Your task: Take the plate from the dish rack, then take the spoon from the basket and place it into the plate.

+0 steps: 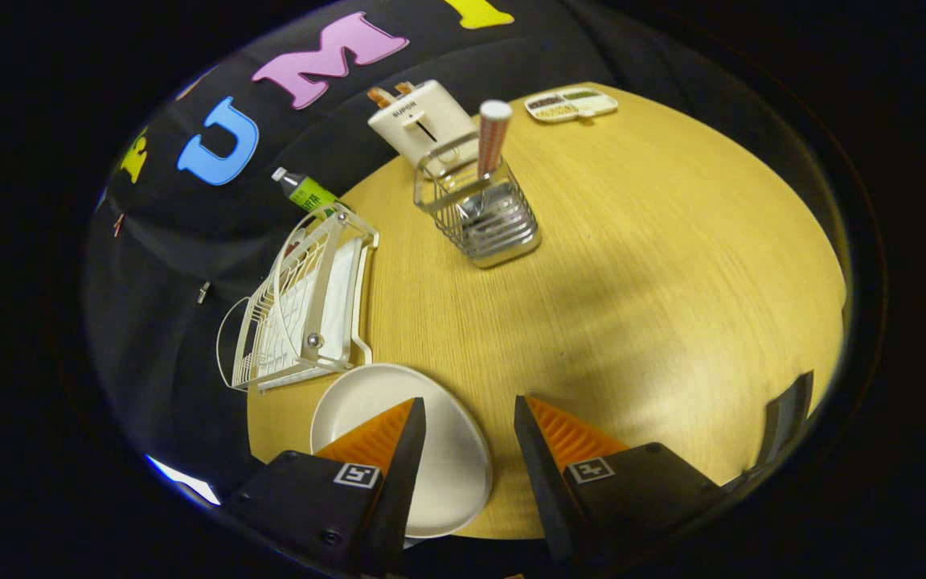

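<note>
My gripper (469, 410) hangs over the table (656, 281) with its fingers spread and nothing between them. The plate (447, 458) lies flat on the wood just beside the rack (302, 305), partly under my left finger, so the first step looks done: the rack's slots stand bare of any dish that I can make out.

The spoon (493, 137) is the job in hand. Its handle stands up out of the wire basket (487, 221), well ahead of the fingers, near the table's far side. A toaster (423, 121) sits just behind the basket, a bottle (306, 193) lies behind the rack, and a small tray (571, 104) rests at the far edge.

By my reading, the next move calls for carrying the gripper forward across the bare wood, keeping the fingers apart, and lining them up on either side of the handle above the basket's rim. The handle is slim and upright, so the pinch wants to be square and high enough to clear the wire. Then comes a straight lift, so the bowl does not snag, and a trip back to the plate.
</note>
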`<state>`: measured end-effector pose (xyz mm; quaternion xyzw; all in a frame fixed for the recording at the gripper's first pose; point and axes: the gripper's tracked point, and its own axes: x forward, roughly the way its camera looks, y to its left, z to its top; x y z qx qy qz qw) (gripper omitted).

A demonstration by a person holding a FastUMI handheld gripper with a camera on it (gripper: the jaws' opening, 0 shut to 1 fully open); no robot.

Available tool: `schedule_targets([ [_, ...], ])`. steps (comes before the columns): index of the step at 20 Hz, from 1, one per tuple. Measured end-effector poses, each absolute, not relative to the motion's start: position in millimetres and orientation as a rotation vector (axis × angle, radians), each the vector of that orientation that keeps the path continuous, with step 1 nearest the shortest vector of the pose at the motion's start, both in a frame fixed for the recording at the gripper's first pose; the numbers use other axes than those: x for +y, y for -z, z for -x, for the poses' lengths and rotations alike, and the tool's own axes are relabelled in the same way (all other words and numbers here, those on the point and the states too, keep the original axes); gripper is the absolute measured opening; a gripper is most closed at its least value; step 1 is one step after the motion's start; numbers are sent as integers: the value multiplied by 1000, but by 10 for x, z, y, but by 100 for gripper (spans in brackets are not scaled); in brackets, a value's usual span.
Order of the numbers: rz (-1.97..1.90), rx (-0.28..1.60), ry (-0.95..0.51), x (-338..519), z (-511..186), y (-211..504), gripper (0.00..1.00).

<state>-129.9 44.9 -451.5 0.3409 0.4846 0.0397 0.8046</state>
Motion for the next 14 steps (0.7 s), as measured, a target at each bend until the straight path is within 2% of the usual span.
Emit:
schedule_targets([
  [3,-554,864,-106,53,1017,4026,69],
  [4,-488,813,-104,-114,890,3850,73],
  [6,-360,737,-98,-419,615,3617,74],
  [8,-268,729,-107,-602,398,3595,74],
  [12,-225,821,-155,-668,123,4021,74],
  [14,-217,859,-188,-605,58,4207,64],
])
